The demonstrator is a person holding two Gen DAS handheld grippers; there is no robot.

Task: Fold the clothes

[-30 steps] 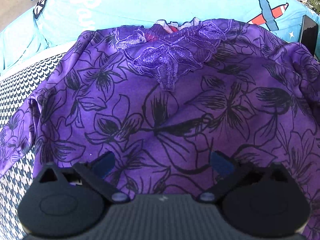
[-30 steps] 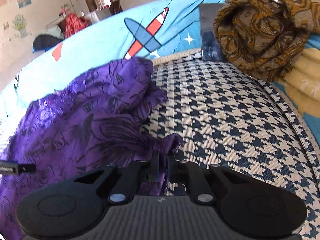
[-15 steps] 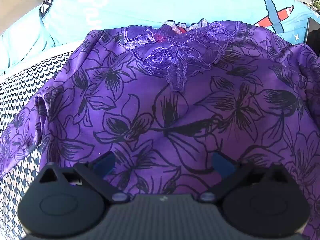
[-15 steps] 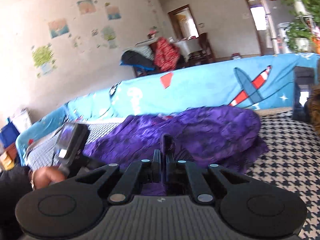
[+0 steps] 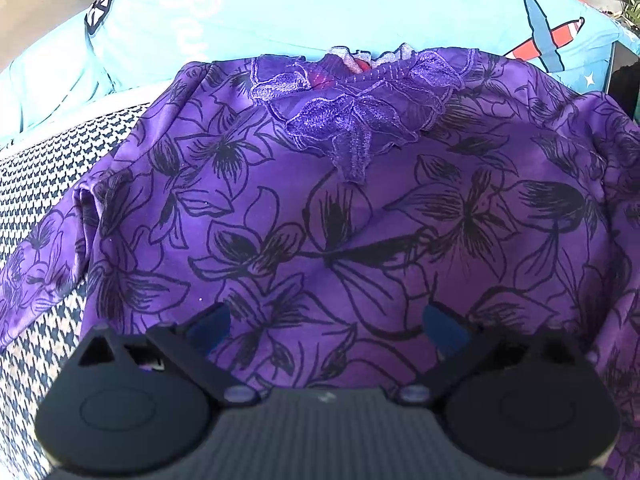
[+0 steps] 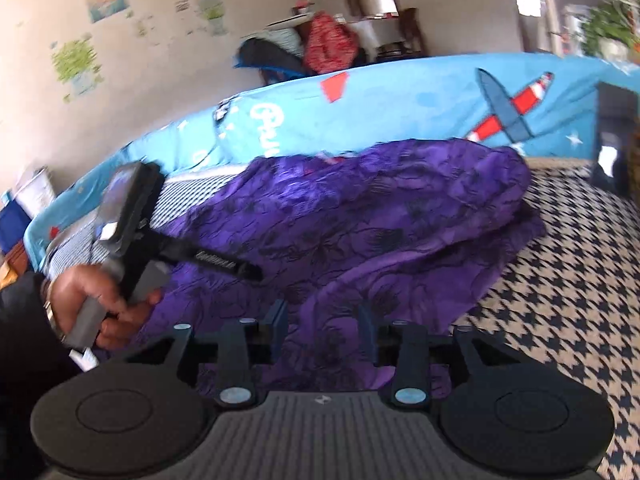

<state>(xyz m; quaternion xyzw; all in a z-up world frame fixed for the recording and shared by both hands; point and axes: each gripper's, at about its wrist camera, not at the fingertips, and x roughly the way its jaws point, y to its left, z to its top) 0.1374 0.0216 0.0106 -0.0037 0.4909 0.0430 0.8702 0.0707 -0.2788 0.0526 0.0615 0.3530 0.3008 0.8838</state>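
We are looking at a purple blouse (image 5: 320,220) printed with black outlined lilies — it is lying spread front-up on the houndstooth cover, its lace-trimmed neckline (image 5: 352,120) pointing toward the blue backrest. Its near side is lying folded over in a rumpled layer (image 6: 360,240) — one sleeve (image 5: 36,276) is trailing left.

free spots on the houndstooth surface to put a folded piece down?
Bare houndstooth cover lies right of the purple floral garment, up to the dark object by the blue airplane sheet. A narrower strip shows left of the garment. The middle is crowded: garment, left gripper and opening right gripper.
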